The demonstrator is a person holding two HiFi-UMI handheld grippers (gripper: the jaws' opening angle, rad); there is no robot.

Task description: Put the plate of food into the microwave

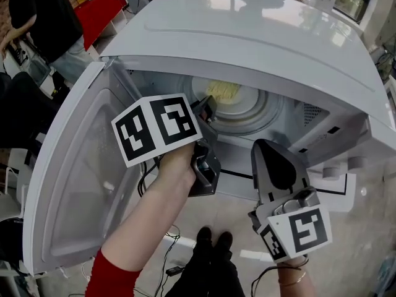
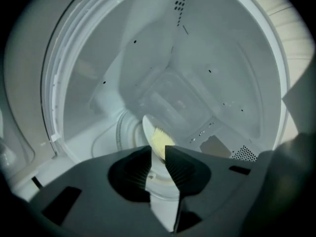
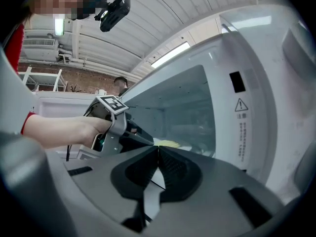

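My left fingers (image 2: 132,173), slightly spread, are straddling the plate (image 2: 148,128) rim inside the microwave (image 2: 163,58) — right fingers (image 3: 174,168) pressed together, outside.

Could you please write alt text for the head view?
A white round plate of yellow food sits inside the open white microwave, with the left gripper reaching in at its edge. The right gripper hangs shut outside.

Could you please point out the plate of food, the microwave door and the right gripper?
plate of food (image 2: 147,127): left gripper view, on its white rim.
microwave door (image 1: 80,178): head view, inner panel.
right gripper (image 1: 262,143): head view, at its tips.
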